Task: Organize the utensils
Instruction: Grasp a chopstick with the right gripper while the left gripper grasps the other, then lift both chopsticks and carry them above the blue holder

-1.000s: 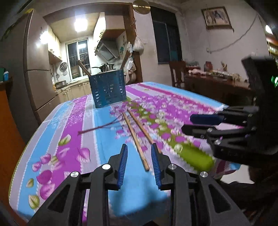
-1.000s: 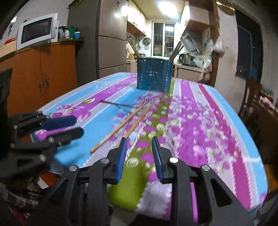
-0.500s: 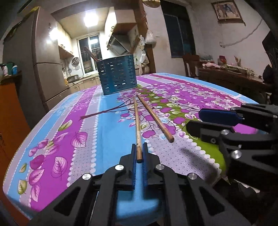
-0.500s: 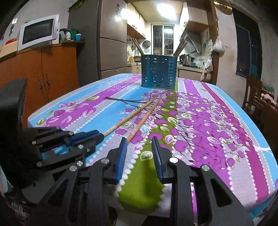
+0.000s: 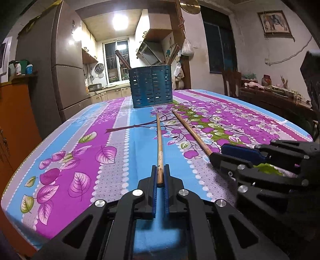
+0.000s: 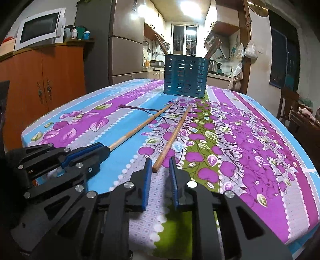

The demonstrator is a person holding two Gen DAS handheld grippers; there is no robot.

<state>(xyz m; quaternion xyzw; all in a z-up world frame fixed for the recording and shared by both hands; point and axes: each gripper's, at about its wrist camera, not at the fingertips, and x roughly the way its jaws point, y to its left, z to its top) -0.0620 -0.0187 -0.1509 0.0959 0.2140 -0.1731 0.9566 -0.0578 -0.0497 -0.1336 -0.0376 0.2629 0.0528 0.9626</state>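
While left hand-held gripper [image 5: 159, 176] clamps chopstick [image 5: 159, 140], right hand-held gripper [image 6: 159, 167] (parted) nearby.

Two chopsticks, one [image 5: 159, 144] toward 12 o'clock and another [image 5: 191, 131] toward 1 o'clock, lie on one desk [image 5: 100, 140] before one blue holder [image 5: 150, 86] and two grippers.

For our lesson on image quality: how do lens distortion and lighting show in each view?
Left wrist view: table edge bows, ceiling light blown out. Right wrist view: same glare from ceiling light, corners black, right tongs casting soft shadow.
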